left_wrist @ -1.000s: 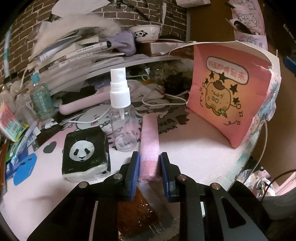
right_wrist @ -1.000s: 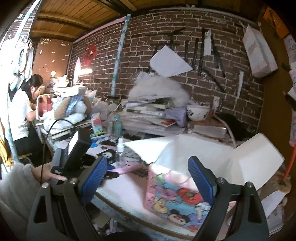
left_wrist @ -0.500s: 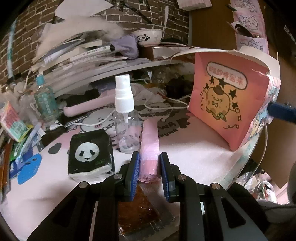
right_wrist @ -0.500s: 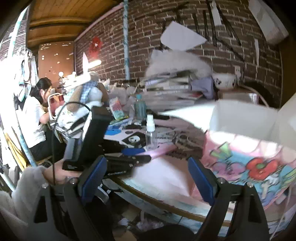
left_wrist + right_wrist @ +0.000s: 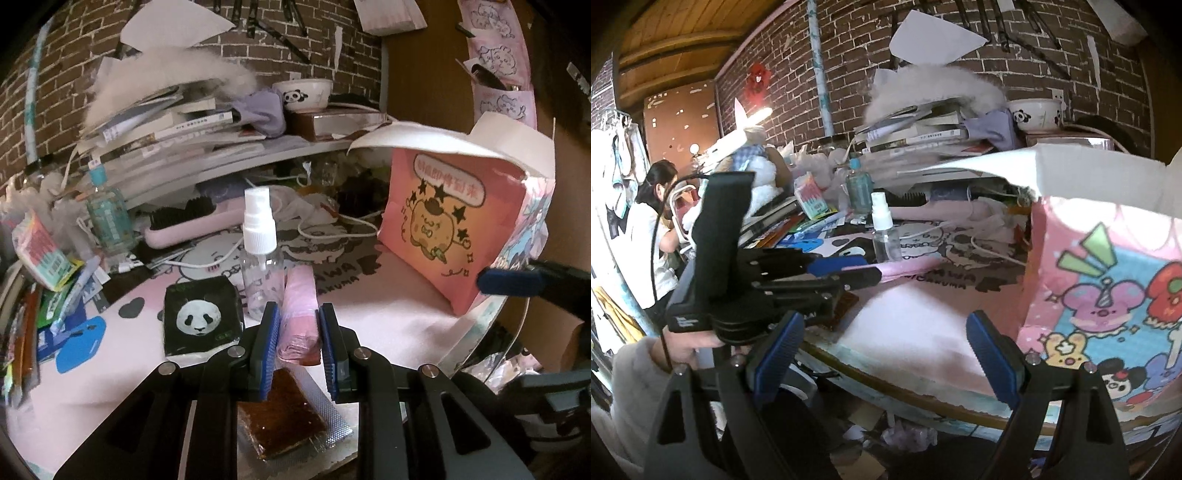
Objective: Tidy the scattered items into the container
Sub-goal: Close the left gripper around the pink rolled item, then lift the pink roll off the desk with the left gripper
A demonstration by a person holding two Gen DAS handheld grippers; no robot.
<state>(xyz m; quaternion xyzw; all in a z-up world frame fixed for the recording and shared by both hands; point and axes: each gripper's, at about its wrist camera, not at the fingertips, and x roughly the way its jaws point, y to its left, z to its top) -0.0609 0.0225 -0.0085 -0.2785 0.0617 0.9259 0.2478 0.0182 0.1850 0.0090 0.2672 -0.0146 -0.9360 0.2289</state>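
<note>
My left gripper (image 5: 298, 332) pinches the pink roll (image 5: 300, 310), its long axis pointing away from me. The box (image 5: 443, 236) stands right of the roll; my right gripper (image 5: 886, 354), fingers spread and empty, waits beside the box.

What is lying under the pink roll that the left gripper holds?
Below the pink roll and the left gripper lies a clear packet with a dark brown slab inside, on the pink mat. Its far end is covered by the roll.

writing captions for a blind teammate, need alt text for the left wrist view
The left gripper is shut on a pink roll on a cluttered pink desk. A clear spray bottle and panda tissue pack stand just left; a pink cartoon box stands open at right.
</note>
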